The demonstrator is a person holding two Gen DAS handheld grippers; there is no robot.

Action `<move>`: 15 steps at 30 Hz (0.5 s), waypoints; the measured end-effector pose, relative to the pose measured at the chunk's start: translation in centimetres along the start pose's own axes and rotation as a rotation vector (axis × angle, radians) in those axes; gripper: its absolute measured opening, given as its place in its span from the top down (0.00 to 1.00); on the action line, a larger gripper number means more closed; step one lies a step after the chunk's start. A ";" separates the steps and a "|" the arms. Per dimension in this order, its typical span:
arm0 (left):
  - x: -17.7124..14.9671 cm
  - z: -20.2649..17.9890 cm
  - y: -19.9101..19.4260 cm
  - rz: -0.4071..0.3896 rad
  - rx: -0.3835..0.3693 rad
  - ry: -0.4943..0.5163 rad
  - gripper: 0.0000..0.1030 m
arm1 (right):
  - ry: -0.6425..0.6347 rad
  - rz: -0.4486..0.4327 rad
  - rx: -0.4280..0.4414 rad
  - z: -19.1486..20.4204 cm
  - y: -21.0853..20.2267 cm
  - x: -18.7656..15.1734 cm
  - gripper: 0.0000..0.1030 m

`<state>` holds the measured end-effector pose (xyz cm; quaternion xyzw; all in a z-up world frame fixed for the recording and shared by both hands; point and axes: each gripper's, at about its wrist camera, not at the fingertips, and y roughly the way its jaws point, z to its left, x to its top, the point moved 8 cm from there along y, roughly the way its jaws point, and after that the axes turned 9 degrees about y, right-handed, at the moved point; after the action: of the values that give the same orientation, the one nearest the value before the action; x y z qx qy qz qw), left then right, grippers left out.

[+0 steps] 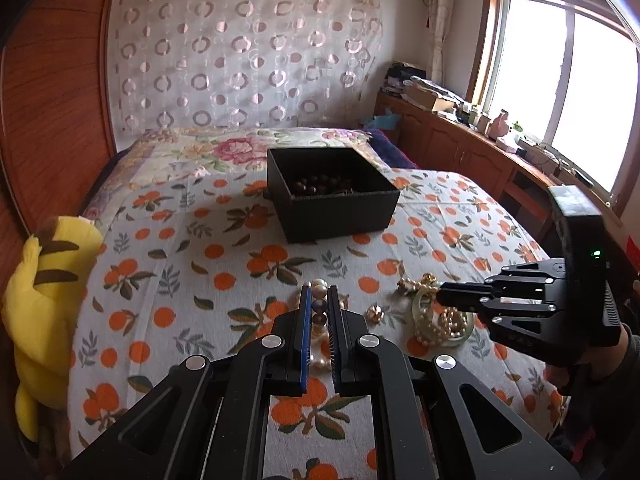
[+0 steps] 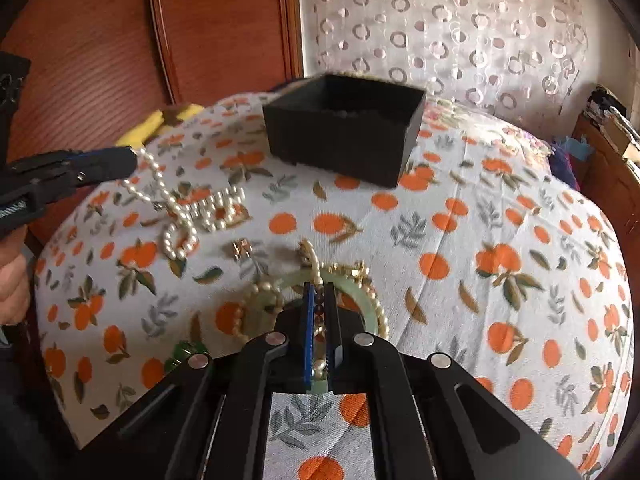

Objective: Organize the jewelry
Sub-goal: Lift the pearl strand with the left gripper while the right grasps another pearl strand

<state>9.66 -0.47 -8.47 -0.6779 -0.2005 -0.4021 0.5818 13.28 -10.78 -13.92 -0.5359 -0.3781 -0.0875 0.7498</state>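
Gripping a string of large beads (image 1: 319,300), cream and dark, in the left claw (image 1: 319,294), fingers nearly together at the lower middle of the left wrist view; seen again at the left edge of the right wrist view as a pearl strand (image 2: 160,184) trailing from that claw (image 2: 134,160) down to the bedspread (image 2: 460,240). Pinched almost fully together, the right claw (image 2: 319,292) at the lower middle of its own view, closed on a thin bead strand (image 2: 319,308) running up between the fingers, directly over a pale green bangle (image 2: 366,300) tangled with pearls and gold chain. Reaching in from the right edge of the left wrist view, the same right claw (image 1: 440,294) with its tip touching that pile, bangle (image 1: 420,308) included. Lying loose just beside the pile, a small gold piece (image 1: 375,314). Standing farther back near the frame's centre, well apart from both claws, an open black box (image 1: 332,196) with dark brown beads (image 1: 320,184) inside. Resting at the left edge on the bed, a yellow plush toy (image 1: 44,300). Showing at the right, a bright window (image 1: 560,80) above a cluttered wooden cabinet (image 1: 460,148).
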 end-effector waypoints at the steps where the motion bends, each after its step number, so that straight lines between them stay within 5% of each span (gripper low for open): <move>1: 0.4 -0.1 -0.1 -0.007 0.002 0.005 0.94 | -0.004 -0.012 0.003 0.1 -0.5 0.4 0.95; 15: 7.3 -0.2 -2.9 -0.124 0.009 0.066 0.94 | -0.054 -0.196 0.001 0.5 -8.0 7.4 0.95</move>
<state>11.80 -1.40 -1.01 -0.6480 -0.2247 -0.4587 0.5650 13.93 -11.64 -3.01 -0.4982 -0.4488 -0.1461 0.7274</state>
